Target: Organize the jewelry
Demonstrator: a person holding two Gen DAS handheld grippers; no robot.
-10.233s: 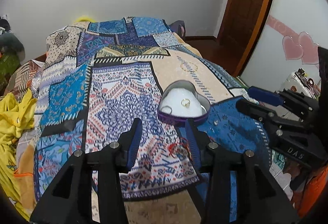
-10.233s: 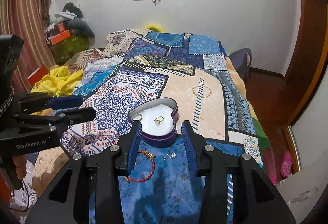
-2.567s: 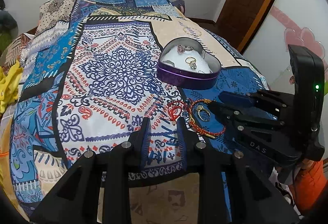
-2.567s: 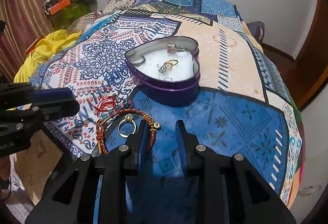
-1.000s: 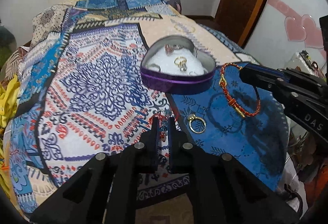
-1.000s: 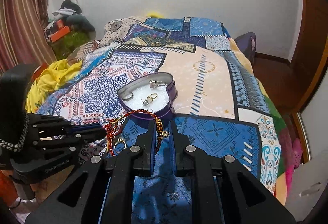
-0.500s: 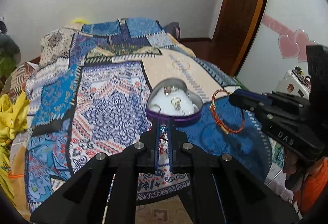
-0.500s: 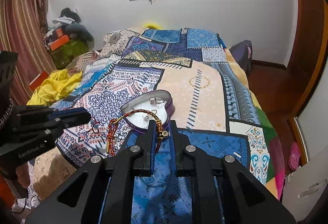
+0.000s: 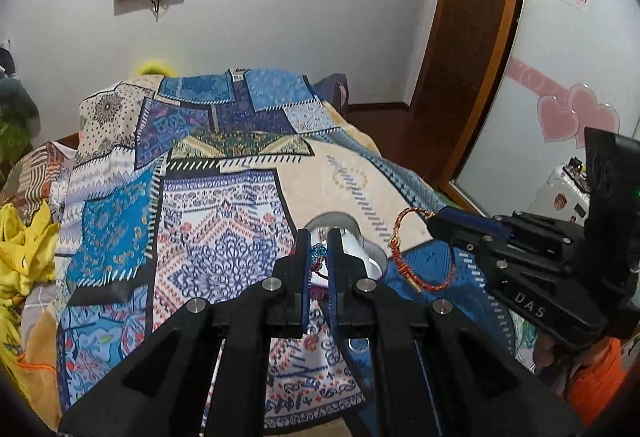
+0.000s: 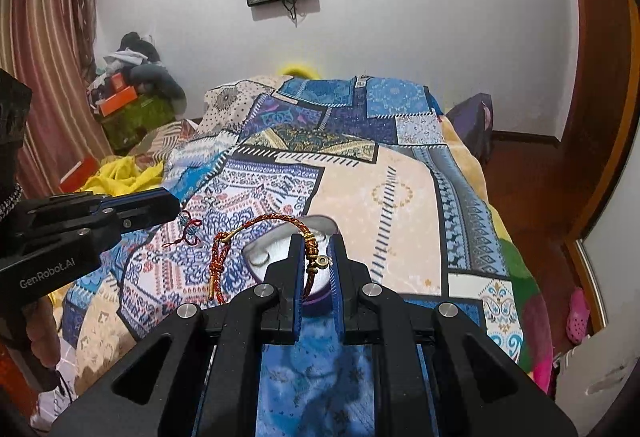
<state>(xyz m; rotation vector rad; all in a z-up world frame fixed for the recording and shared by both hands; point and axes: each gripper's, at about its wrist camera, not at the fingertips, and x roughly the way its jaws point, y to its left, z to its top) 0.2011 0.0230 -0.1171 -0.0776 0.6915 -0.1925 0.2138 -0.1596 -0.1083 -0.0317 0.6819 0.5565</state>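
- Tongs on the right are closed on a red-and-gold braided cord bracelet, pinched near its beaded gold clasp so the rest of the loop hangs free to the left.
- Left tongs are closed on a small red knotted charm with blue beads; from the right wrist view, the same charm dangles from the tips of those tongs, well above the bed.
- Both pieces are held up in the air rather than resting on the bedspread, probably so they can be carried over and lowered into the box without snagging on the fabric.
- Just beyond both pairs of tongs sits a heart-shaped tin jewelry box, purple outside with a white lining, lid off. It is partly hidden behind the fingers in both views.
- At least one ring lies inside the box on the lining; other contents are hidden.
- One more small ring seems to lie on the bedspread beneath the left tongs, though it is mostly hidden.
- Under it all is a bed covered by a patchwork bedspread in blue, cream and orange prints.
- Judging by this, sorting is well along: two pieces are poised for the box, which looks like the next drop point.
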